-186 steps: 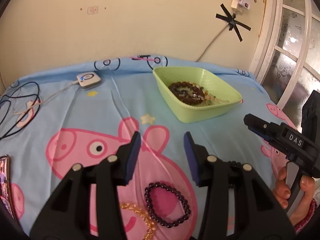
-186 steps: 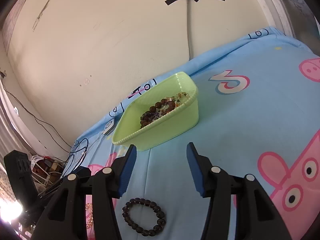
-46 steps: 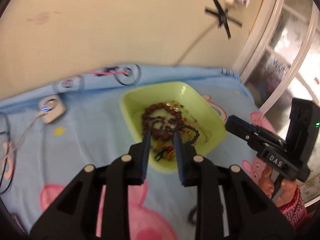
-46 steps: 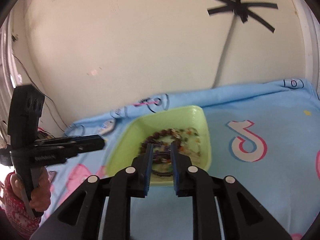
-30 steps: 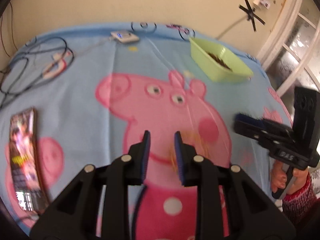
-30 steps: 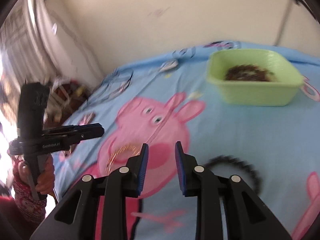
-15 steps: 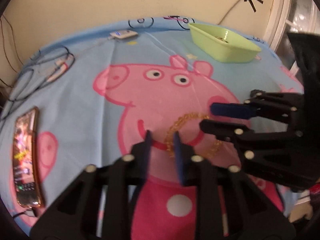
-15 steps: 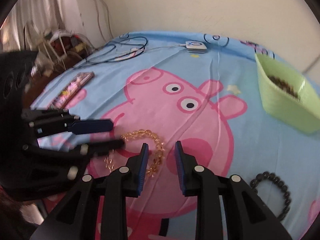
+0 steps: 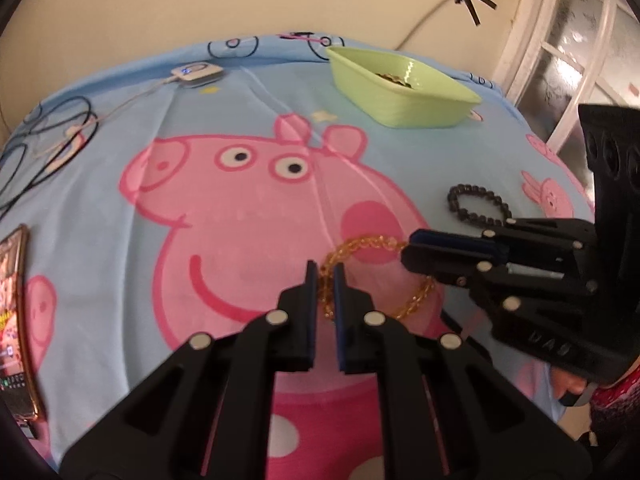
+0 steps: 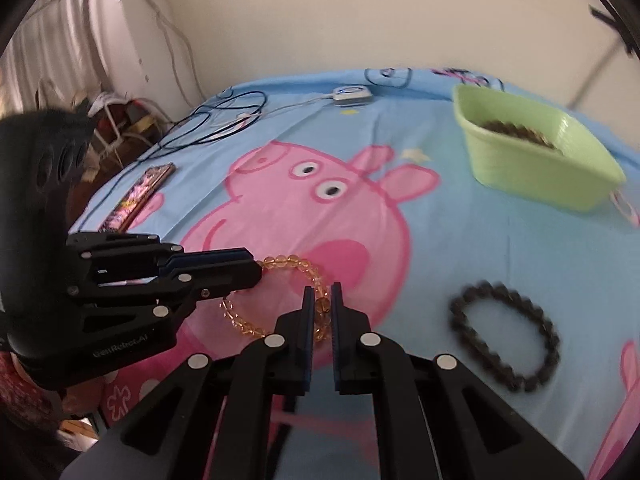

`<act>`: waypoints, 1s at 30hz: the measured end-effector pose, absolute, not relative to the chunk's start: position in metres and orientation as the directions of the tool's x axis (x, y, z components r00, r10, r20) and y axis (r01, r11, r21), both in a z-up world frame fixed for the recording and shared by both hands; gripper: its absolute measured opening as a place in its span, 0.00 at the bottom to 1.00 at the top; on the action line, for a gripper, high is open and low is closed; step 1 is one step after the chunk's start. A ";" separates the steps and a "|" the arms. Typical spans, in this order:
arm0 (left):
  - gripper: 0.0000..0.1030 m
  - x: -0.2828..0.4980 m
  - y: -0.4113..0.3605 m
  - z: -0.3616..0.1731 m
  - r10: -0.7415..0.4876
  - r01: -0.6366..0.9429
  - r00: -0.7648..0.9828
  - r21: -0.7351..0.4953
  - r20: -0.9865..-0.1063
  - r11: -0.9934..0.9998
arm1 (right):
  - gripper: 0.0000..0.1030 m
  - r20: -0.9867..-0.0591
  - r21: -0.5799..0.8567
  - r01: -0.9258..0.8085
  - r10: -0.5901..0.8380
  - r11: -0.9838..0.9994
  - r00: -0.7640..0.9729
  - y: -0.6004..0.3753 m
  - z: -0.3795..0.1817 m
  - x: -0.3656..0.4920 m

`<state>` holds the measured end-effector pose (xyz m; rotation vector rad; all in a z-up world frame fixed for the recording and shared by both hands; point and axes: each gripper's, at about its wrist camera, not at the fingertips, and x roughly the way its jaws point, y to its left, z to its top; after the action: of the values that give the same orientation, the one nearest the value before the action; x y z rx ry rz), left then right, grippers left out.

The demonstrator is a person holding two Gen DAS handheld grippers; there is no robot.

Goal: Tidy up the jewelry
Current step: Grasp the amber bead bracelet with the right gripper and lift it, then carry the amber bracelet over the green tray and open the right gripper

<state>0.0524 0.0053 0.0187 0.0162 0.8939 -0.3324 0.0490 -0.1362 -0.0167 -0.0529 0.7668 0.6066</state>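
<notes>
On the blue pig-print cloth (image 9: 120, 264) we have an amber bracelet (image 9: 372, 246) lying over the pig's cheek and mouth, and both our grippers meet at it. Our left gripper (image 9: 325, 270) has its jaws drawn narrow around the left arc of the loop, with beads showing in the slim gap between the blue pads; whether the pads press the beads we cannot tell. Our right gripper (image 10: 320, 292) straddles the opposite arc the same way, jaws nearly together with amber beads between them, and again we cannot tell if they truly pinch. In the right wrist view the left gripper (image 10: 250, 266) comes in from the left with its tip touching the bracelet (image 10: 288, 260); in the left wrist view the right gripper (image 9: 408, 250) comes in from the right and its tip covers the far side of the loop.

A black bracelet (image 9: 478, 204) lies flat just right of the amber one, apart from both tools. A green bin (image 9: 400, 92) sits at the far edge of the cloth, well apart, with brown beads (image 10: 516, 132) inside. A phone (image 9: 12, 312) lies at the left edge, near dark cables (image 10: 216, 120) and a small white device (image 9: 196, 73)
</notes>
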 end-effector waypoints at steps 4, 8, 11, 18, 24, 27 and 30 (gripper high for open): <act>0.08 0.049 0.001 0.019 -0.269 0.306 0.578 -0.101 -0.770 0.947 | 0.00 -0.656 0.184 -0.527 0.503 0.830 0.563 -0.141 -0.016 0.048; 0.28 0.046 -0.004 0.020 -0.302 0.348 0.563 -0.111 -0.769 0.931 | 0.00 -0.634 0.163 -0.538 0.506 0.827 0.585 -0.135 -0.010 0.043; 0.29 0.045 -0.008 0.019 -0.284 0.355 0.572 -0.080 -0.769 0.931 | 0.00 -0.595 0.148 -0.562 0.527 0.814 0.607 -0.132 0.004 0.038; 0.07 0.055 -0.001 0.019 -0.321 0.336 0.550 -0.148 -0.771 0.930 | 0.00 -0.536 0.129 -0.592 0.558 0.796 0.633 -0.134 0.028 0.026; 0.07 0.074 -0.005 0.036 -0.389 0.355 0.526 -0.221 -0.756 0.909 | 0.00 -0.521 0.127 -0.564 0.539 0.816 0.662 -0.148 0.035 0.034; 0.07 0.090 -0.017 0.060 -0.431 0.392 0.527 -0.241 -0.733 0.888 | 0.00 -0.497 0.159 -0.531 0.533 0.832 0.685 -0.170 0.044 0.047; 0.07 0.118 -0.040 0.092 -0.455 0.447 0.549 -0.214 -0.701 0.869 | 0.00 -0.462 0.204 -0.489 0.523 0.848 0.716 -0.199 0.059 0.070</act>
<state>0.1179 -0.0401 0.0916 -0.0106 0.8326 -0.5342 0.0705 -0.1985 0.0592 0.0689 0.5319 0.5605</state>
